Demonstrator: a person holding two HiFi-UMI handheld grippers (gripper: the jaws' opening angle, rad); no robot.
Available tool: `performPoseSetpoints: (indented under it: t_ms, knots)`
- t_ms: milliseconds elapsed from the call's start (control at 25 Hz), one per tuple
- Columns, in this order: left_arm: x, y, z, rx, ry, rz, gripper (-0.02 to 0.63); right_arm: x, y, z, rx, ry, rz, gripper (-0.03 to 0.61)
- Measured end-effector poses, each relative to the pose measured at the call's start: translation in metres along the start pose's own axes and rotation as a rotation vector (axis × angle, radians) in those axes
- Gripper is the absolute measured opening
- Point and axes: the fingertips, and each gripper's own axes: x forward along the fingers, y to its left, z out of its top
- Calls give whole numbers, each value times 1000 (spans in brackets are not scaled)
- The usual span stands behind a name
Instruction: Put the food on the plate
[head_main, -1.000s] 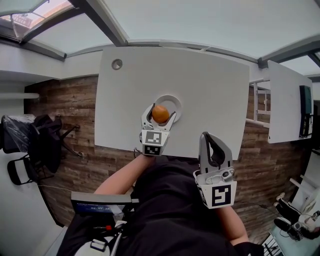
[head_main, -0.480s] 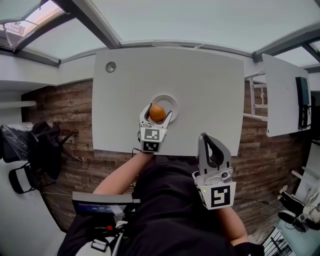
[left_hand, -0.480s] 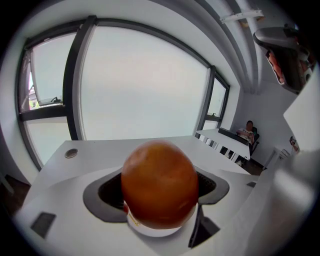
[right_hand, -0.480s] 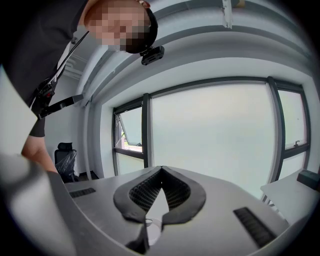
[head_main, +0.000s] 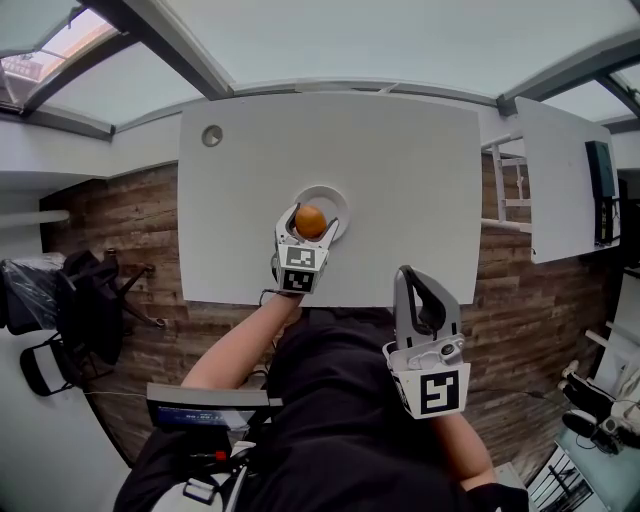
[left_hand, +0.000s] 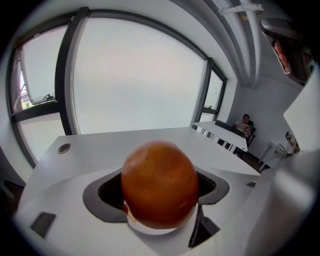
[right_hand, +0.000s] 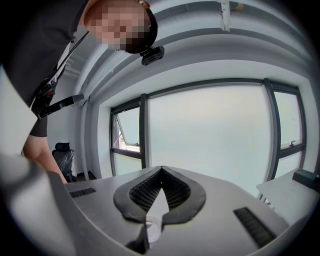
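The orange (head_main: 310, 221) is sitting clamped between the jaws of the left hand-held gripper (head_main: 312, 217), which is hanging over the 6 o'clock part of the white plate (head_main: 336, 197). Over the last second this hold is staying the same: the gripper is edging only slightly further over the plate, and the jaws are not yet letting go. Judging by that, the carry is nearly over, with lowering and release remaining.

The right hand-held gripper (head_main: 412, 275) is waiting at 5 o'clock, off the worktop (head_main: 410, 170) by the person's body, its jaws pressed together on nothing.

A round grommet (head_main: 211, 135) is lying far off at 10 o'clock, a second table (head_main: 562, 170) is standing at 3 o'clock, and a black chair (head_main: 75, 290) is at 8 o'clock. Nothing is blocking the plate.
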Motion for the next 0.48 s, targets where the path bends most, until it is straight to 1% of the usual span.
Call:
performPoseSetpoints:
  t_ms: [200, 320, 400, 480]
  knots:
    - [9, 3, -13, 37, 23, 22, 353, -3, -7, -2, 3, 8, -14, -3]
    - [17, 3, -20, 33, 27, 9, 353, -3, -8, -1, 0, 6, -12, -3]
    - [19, 7, -24, 44, 34, 21, 353, -3, -9, -1, -2, 3, -12, -3]
    - [23, 8, -24, 50, 14, 21, 353, -4, -11, -2, 0, 9, -13, -3]
